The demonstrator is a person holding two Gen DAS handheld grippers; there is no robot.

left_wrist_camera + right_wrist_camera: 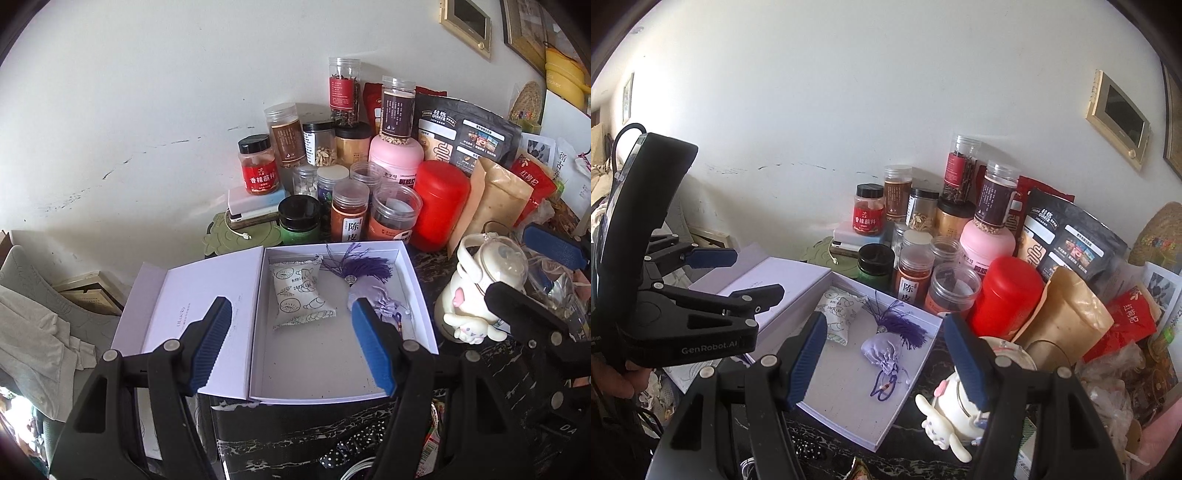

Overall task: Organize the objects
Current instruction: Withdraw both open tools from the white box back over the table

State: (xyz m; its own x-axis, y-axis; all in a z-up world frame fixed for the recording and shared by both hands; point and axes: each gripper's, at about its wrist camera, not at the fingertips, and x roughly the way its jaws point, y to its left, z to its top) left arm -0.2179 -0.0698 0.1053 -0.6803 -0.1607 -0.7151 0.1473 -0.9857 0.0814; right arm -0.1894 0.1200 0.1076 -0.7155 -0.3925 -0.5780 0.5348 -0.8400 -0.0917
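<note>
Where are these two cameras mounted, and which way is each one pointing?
Left wrist: sits on the left tool, looking forward and down into the open white box; its own open blue fingers show, plus the right tool alongside.
Right wrist: sits on the right tool, facing the box and jars; the left tool and a hand show.
Shared: box, purple sachet, red canister.

One open white gift box [421,295] holds two things: one printed sachet packet [301,295] and one purple tasselled pouch [365,291]. One cartoon-dog kettle [480,284] stands beside it. Behind: one red canister [439,203], one pink tub [397,157], two kraft pouches [498,195].
</note>
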